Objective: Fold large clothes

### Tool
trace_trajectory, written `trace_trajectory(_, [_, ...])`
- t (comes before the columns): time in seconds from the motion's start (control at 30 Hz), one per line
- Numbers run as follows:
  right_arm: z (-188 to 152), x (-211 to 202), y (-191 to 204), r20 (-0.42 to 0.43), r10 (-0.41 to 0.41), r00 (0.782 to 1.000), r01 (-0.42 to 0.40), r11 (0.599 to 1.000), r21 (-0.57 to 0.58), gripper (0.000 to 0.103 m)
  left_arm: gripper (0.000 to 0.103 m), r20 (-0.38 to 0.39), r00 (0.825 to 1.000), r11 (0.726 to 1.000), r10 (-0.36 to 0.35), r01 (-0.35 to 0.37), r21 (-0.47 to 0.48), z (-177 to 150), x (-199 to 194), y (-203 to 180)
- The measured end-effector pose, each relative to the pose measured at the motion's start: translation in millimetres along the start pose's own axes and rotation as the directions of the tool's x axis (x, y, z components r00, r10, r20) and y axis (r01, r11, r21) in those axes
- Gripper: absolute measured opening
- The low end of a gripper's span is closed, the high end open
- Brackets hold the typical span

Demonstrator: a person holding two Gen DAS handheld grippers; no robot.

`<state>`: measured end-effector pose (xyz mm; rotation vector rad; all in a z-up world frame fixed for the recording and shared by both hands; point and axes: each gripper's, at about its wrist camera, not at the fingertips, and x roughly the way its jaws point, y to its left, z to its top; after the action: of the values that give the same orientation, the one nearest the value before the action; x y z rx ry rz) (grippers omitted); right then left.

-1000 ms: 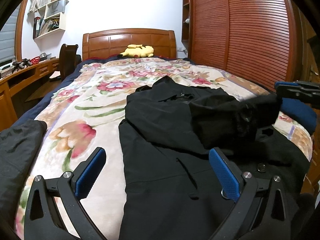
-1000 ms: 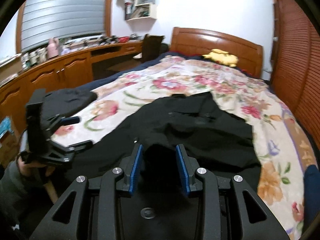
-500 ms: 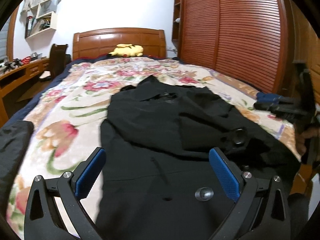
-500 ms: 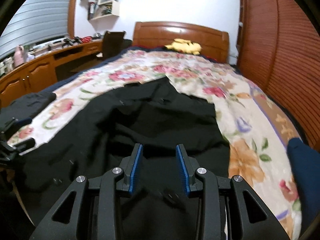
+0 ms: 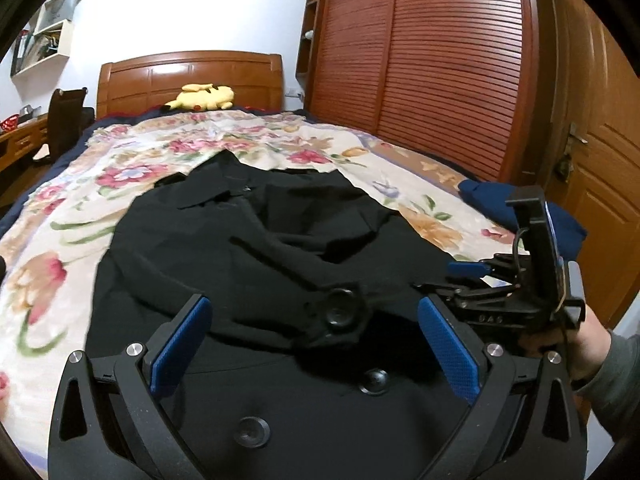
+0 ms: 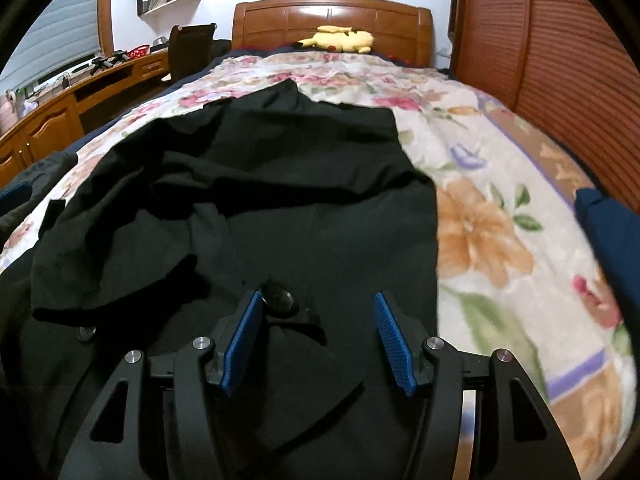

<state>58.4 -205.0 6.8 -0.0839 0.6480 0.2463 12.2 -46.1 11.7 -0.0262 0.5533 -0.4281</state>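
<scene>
2 tongs hover over the black coat's [image 5: 256, 240] near hem, collar far. Left tongs [image 5: 312, 344] spread empty; right tongs [image 6: 316, 340] opening, nothing pinched.

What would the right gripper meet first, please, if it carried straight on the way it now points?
Most likely the black coat on the bed: the right gripper, jaws opening with nothing pinched, points down at the cloth beside a dark button. Depth is hard to judge.

Black coat [image 5: 248, 256] spread on bed

Dim indoor light, strong fisheye warping, black vignetted corners, slight motion blur.
</scene>
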Motion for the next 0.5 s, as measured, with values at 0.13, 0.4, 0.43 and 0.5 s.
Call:
trace_trajectory(0.13, [-1.6,2.1,4.0,0.015,-0.01,1.0,0.01,1.0,-0.01,0.061,0.099,-0.033,0.999,0.999,-0.035,0.035,-0.003,-1.0,12.5,-12.5])
trace_trajectory(0.4, [-18.7,13.4,-10.6,0.022,0.042,0.999,-0.043,0.998,0.052,0.069,0.089,-0.099,0.995,1.0,-0.029,0.028,-0.005,-4.3,34.1,-25.1])
trace_trajectory(0.43, [-18.7,15.6,-12.8,0.018,0.054,0.998,-0.055,0.997,0.06,0.069,0.086,-0.111,0.993,1.0,-0.03,0.03,-0.005,-5.4,36.2,-24.4])
trace_trajectory(0.5, [-18.1,18.0,-16.6,0.005,0.077,0.997,-0.077,0.994,0.077,0.071,0.063,-0.137,0.99,1.0,-0.029,0.028,-0.008,-7.3,40.0,-23.1])
